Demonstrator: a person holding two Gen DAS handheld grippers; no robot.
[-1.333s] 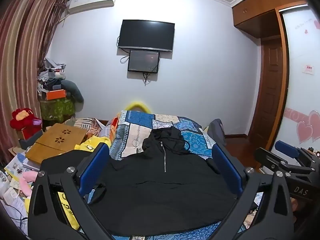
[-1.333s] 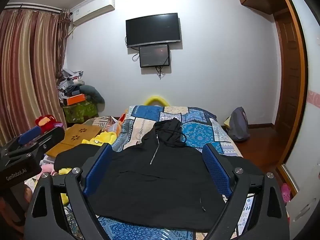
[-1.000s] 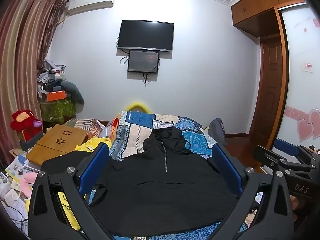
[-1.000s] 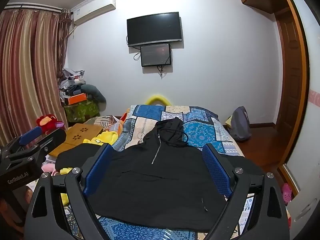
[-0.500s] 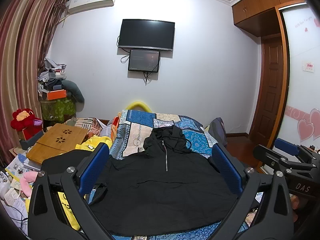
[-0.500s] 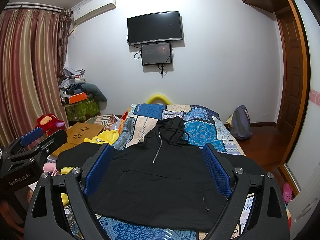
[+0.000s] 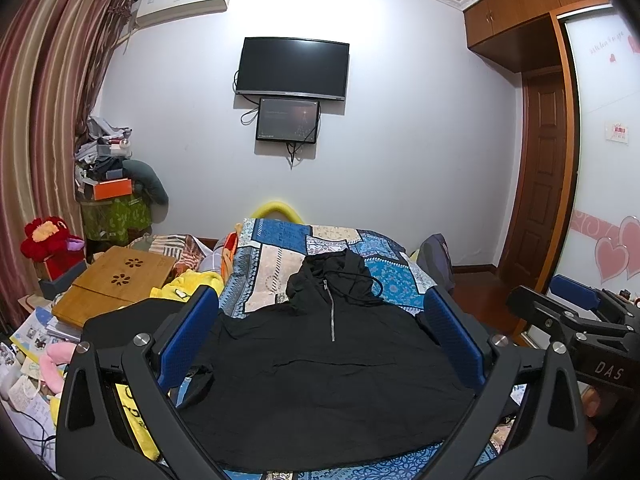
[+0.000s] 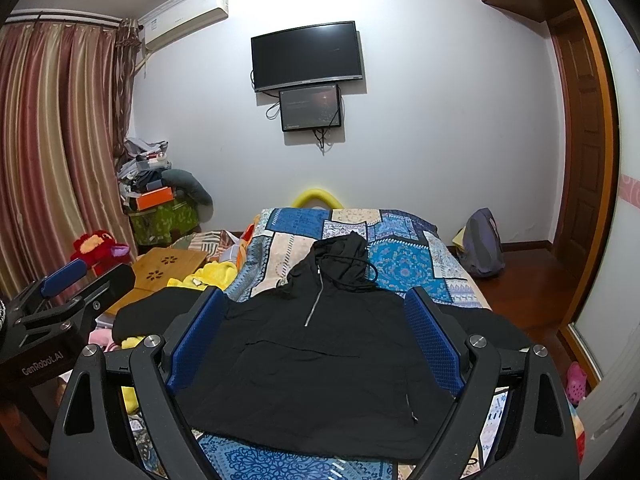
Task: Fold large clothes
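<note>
The black hoodie (image 7: 332, 364) lies flat on the bed (image 7: 276, 256), beyond the spread, empty left gripper (image 7: 320, 332) and right gripper (image 8: 316, 328).

Slight upward tilt, both cameras

left gripper (image 7: 320, 320): jaws wide apart, holds nothing, level | right gripper (image 8: 316, 316): jaws wide apart, holds nothing, level

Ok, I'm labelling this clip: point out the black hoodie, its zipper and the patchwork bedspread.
black hoodie (image 8: 320, 376), right wrist view, front body panel.
zipper (image 7: 330, 312), left wrist view, middle of the metal teeth.
patchwork bedspread (image 8: 404, 264), right wrist view, blue patch right of the hood.
</note>
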